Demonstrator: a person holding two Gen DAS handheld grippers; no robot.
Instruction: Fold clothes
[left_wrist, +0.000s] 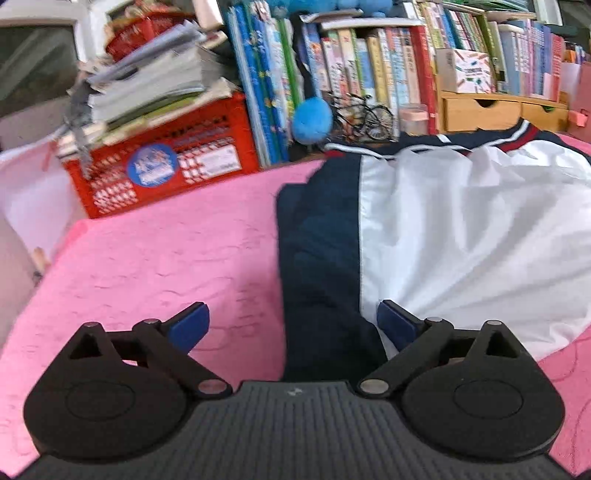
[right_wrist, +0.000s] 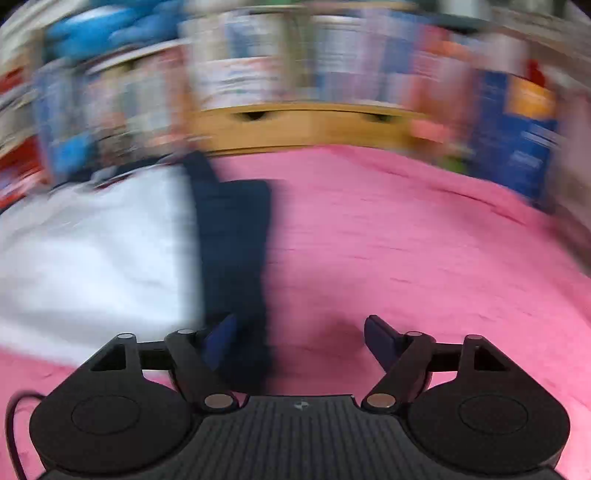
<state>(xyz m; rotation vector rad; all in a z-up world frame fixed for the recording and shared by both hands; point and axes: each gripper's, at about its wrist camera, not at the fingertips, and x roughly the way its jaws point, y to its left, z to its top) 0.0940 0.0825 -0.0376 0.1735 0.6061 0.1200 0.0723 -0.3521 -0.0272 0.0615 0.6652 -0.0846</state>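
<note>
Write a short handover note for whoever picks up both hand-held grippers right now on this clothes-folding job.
Left hand-held gripper: open, empty, navy sleeve strip between its fingers.
Right hand-held gripper: open, empty, at the jacket's other navy edge; view blurred.
White and navy jacket lies flat on the pink cover, collar towards the bookshelf.
Done: both navy sides appear folded in.
Left: grip the near end and fold it towards the collar.

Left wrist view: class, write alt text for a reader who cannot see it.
A white and navy jacket lies on a pink cover, its navy sleeve running between the open left gripper fingers. Books crowd the shelves behind.
</note>
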